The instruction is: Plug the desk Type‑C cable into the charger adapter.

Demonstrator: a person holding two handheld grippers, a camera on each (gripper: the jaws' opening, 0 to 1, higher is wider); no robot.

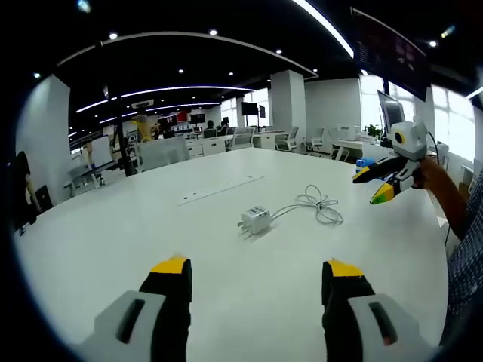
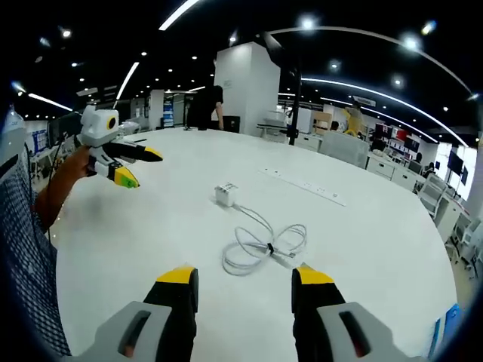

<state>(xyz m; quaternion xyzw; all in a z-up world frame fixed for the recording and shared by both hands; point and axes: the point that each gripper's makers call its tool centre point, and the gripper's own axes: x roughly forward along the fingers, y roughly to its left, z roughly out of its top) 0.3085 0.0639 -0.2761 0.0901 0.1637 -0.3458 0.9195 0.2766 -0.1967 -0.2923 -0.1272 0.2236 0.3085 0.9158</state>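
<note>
White charger adapter [image 1: 256, 220] is sitting mid-worktop [image 1: 113, 249] with the coiled Type-C cable [image 2: 264, 246] lying just beside it, both grippers [image 1: 256, 280] [image 2: 243, 283] are hovering with fingers wide and empty, so gripping the cable near its plug should be helping alignment.

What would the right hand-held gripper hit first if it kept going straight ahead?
Probably the coiled cable: it lies on the table directly ahead of the open right hand-held gripper, with the charger farther along. Depth is uncertain.
</note>
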